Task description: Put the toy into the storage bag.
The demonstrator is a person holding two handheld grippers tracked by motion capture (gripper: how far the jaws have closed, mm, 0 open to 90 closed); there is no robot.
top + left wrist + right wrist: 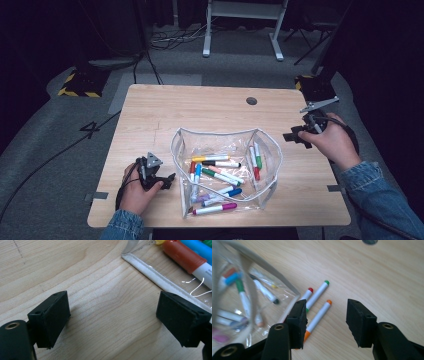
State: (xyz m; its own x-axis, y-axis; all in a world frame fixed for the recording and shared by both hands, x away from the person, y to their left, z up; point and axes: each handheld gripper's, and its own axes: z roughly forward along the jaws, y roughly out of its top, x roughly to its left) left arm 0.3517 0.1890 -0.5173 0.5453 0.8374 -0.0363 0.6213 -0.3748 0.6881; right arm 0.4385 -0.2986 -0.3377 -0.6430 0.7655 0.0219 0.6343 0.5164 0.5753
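A clear pouch [220, 133] stands open at the middle of the wooden table [200, 107], with several coloured markers in it, among them a yellow one [210, 158] and a pink one [215, 208]. My left gripper [167, 180] rests low at the pouch's left side. It is open over bare wood [112, 305], beside the pouch's seam [160, 280] and a red marker [185, 257]. My right gripper [292, 136] is open and holds nothing [327, 307]. Below it, an orange-tipped marker [318, 315], a green-tipped one [318, 293] and a red-tipped one [307, 293] lie by the pouch's wall [249, 253].
A dark round grommet [251, 100] sits in the tabletop at the far right. Bare wood spreads behind the pouch and along the left. Beyond the table are grey floor, cables and a white desk frame [240, 10]. The table's right edge is near my right hand.
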